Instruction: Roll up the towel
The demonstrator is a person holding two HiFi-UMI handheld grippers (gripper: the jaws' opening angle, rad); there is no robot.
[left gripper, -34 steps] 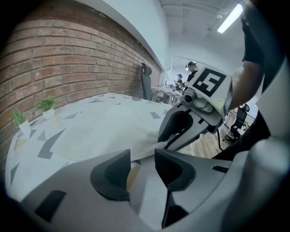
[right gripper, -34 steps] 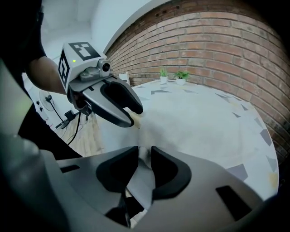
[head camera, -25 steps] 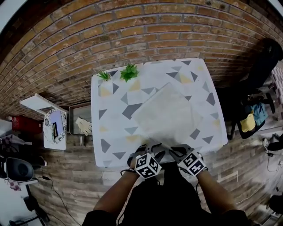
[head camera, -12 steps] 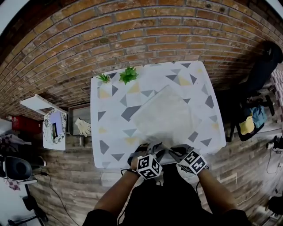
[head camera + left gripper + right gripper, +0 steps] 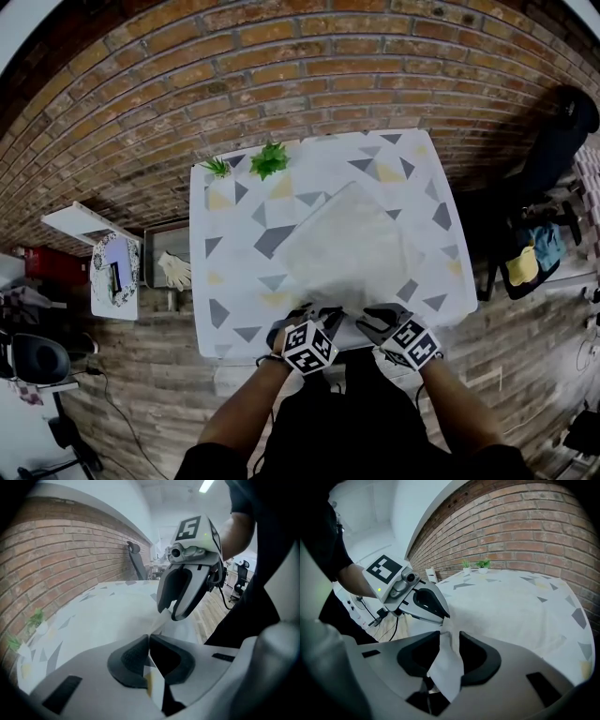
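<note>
A pale towel [image 5: 352,246] is spread flat and askew on a surface [image 5: 230,281] covered with a cloth printed in grey and yellow triangles. One corner of the towel is pointed toward the near edge, where a person's two hands are held close together. The rest of the towel is laid out smooth toward the far side, where two small green plants [image 5: 272,157] are stood by a brick wall [image 5: 281,66].

The near corner is lifted off the surface between the two tools. In the left gripper view, the left gripper [image 5: 149,656] is seen with its fingers [image 5: 129,660] brought together, having just been closing. A thin edge of the towel is pinched between the pads, and a raised fold is drawn from there toward the other tool just beyond.

In the right gripper view, the right gripper [image 5: 450,651] is seen with its fingers [image 5: 476,656] set narrowly apart, having just been opening. A flap of the towel is hung loosely down through the gap. The fabric is laid against the left-hand pad in that view, while a slim space is left at the other pad, so the towel is not clamped there.

The tips of both tools are kept just beside each other over the same corner.
</note>
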